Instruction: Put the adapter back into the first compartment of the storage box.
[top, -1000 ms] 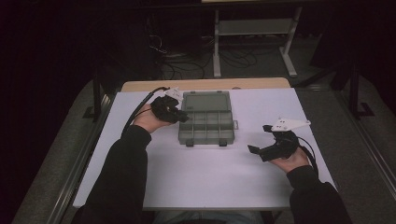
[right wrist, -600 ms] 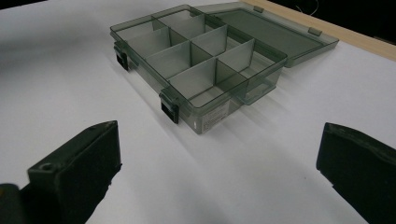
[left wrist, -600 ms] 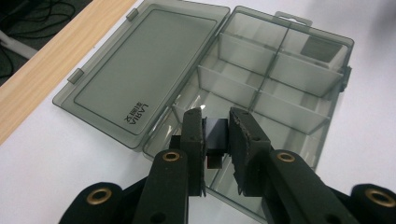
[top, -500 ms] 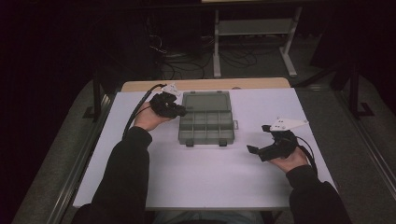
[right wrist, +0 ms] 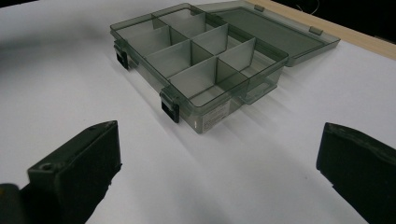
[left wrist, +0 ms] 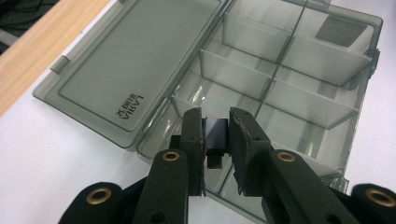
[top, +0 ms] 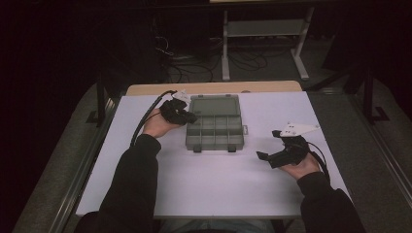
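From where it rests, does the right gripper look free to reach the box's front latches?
Probably yes: the right gripper sits open on bare table, and nothing lies between it and the organizer box with its front latches.

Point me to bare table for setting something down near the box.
Free: the white table in front of the box, between the two sleeves, and the strip right of the box above the right hand-held gripper. Crowded: the box's left edge, where the left hand-held gripper holds a small dark piece.

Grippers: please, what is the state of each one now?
Left gripper: shut on a small dark block, above the open box.
Right gripper: open, holding nothing.
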The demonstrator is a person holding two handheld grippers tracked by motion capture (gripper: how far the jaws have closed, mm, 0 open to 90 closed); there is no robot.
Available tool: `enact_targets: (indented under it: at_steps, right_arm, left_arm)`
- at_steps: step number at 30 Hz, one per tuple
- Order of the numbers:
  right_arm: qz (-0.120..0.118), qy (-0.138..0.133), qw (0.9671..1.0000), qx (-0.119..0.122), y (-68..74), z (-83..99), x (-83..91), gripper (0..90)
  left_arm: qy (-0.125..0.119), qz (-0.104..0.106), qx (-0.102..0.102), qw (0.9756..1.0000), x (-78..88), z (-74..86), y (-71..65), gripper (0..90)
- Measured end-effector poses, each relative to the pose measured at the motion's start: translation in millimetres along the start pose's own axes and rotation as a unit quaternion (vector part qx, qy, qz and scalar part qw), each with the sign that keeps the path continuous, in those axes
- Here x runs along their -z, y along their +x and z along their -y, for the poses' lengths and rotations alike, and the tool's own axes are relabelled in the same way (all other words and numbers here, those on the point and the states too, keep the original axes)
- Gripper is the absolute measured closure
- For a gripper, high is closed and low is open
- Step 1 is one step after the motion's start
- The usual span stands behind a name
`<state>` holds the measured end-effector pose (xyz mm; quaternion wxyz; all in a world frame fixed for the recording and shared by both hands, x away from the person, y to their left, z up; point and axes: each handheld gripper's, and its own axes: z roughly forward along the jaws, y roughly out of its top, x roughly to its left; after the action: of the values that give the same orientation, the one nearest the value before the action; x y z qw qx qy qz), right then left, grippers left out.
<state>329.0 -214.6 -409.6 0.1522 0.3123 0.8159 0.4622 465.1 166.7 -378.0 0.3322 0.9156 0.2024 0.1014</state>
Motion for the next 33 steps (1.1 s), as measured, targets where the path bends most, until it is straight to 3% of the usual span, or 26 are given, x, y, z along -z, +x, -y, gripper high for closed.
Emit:
enact_targets:
  at_steps: [17, 26, 33]
  right_arm:
    - [0.0, 0.001, 1.0, 0.001, 0.1, 0.0, -0.4, 0.0]
    - [0.001, -0.001, 1.0, 0.002, 0.4, -0.3, 0.1, 0.0]
    - [0.001, 0.0, 1.0, 0.001, 0.5, -0.2, -0.2, 0.0]
  left_arm:
    - [0.022, 0.012, 0.009, 0.9996, -21.9, 5.2, 2.5, 75.1]
    - [0.01, -0.003, 0.014, 0.9998, -11.8, 5.0, 1.7, 58.7]
    - [-0.015, 0.01, 0.018, 0.9997, 0.0, 5.3, 0.0, 44.5]
